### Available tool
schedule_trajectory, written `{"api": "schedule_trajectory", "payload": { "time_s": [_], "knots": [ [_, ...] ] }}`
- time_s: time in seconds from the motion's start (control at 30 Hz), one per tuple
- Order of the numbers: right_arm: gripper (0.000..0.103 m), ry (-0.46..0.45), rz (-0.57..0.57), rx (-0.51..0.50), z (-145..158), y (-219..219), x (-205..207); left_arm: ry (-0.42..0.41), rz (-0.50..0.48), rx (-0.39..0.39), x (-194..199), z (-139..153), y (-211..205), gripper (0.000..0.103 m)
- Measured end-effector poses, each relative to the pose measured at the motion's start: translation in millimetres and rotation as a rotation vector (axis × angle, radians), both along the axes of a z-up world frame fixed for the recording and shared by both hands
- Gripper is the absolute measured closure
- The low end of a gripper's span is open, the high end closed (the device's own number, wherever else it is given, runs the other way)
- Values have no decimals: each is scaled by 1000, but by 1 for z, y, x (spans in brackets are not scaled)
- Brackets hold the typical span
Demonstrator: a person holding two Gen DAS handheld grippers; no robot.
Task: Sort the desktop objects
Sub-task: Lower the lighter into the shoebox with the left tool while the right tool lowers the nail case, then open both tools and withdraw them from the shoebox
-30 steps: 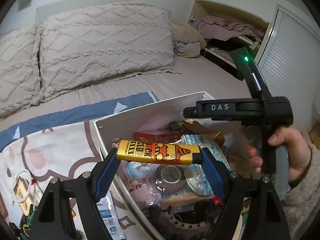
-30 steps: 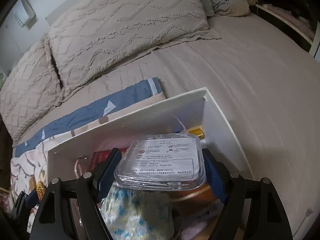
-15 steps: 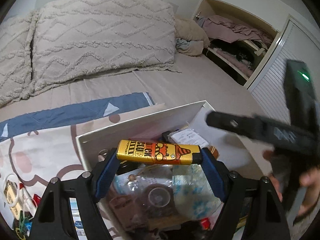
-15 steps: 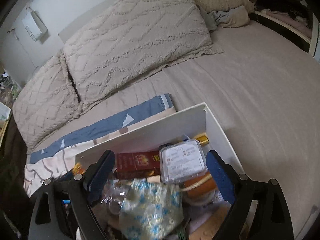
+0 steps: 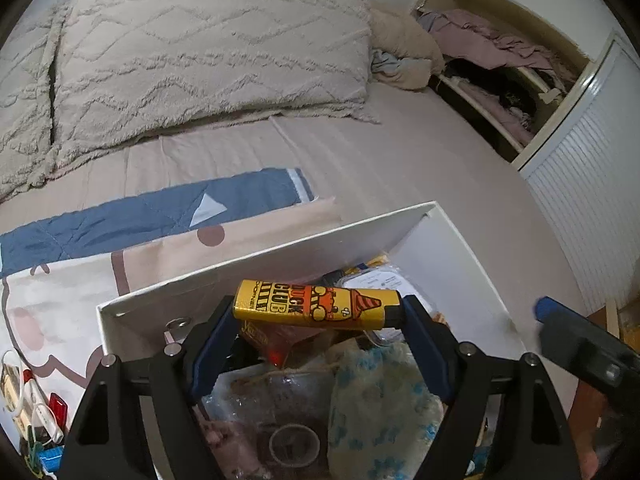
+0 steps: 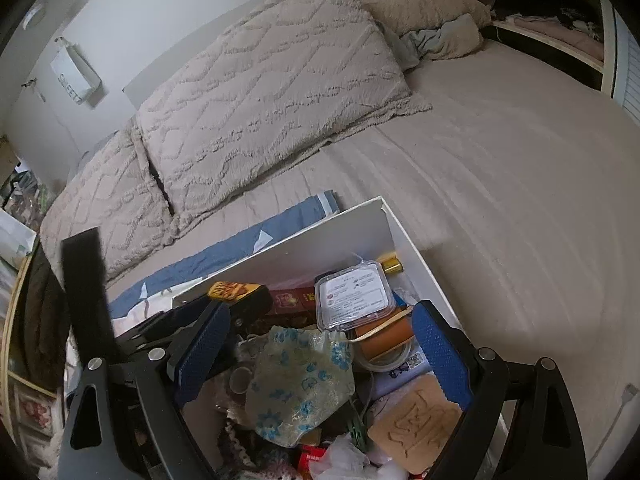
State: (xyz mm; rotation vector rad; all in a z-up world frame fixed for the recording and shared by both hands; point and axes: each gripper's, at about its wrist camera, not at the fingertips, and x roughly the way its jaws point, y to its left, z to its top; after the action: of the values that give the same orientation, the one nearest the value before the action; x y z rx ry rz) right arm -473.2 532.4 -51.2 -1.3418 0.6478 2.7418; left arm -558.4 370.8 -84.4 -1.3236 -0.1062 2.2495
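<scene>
My left gripper (image 5: 318, 312) is shut on a yellow lighter (image 5: 316, 309) with orange cartoon print, held crosswise above the white box (image 5: 280, 256). The lighter also shows in the right wrist view (image 6: 236, 292), over the box's far left part. My right gripper (image 6: 320, 340) is open and empty above the box (image 6: 320, 232). A clear plastic case (image 6: 352, 296) with a printed label lies in the box near its far right corner, on a brown tape roll (image 6: 384, 336). A blue-flowered pouch (image 6: 300, 380) lies in the middle.
The box sits on a bed with a blue-and-pink blanket (image 5: 140, 220) and large pillows (image 5: 208, 48) behind. Small items (image 5: 36, 412) lie on the blanket at lower left. An open closet (image 5: 500, 68) stands at far right. A tan card (image 6: 416, 424) lies in the box.
My right gripper let go of the clear plastic case, which now lies in the box, and pulled back up and away. My left gripper still holds the lighter and moved further over the box.
</scene>
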Motion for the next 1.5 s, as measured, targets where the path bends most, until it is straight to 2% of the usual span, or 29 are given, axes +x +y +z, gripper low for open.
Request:
{"api": "schedule_trajectory", "payload": {
  "time_s": [0.17, 0.23, 0.37, 0.73, 1.33, 1.5],
  "knots": [
    [11, 4, -2, 2, 0, 1, 3, -31, 7, 39, -6, -4, -6, 22],
    [11, 8, 2, 6, 0, 1, 4, -44, -1, 49, -6, -5, -7, 12],
    [11, 22, -3, 13, 2, -1, 7, -6, 9, 11, 4, 1, -7, 5],
    [11, 42, -32, 1, 7, -3, 19, 31, 6, -7, 19, 16, -20, 5],
    [11, 42, -93, 98, 12, -10, 59, 131, 12, -17, 60, 47, -42, 4],
    [11, 65, -114, 123, 15, -13, 73, 150, 19, -13, 72, 51, -49, 0]
  ]
}}
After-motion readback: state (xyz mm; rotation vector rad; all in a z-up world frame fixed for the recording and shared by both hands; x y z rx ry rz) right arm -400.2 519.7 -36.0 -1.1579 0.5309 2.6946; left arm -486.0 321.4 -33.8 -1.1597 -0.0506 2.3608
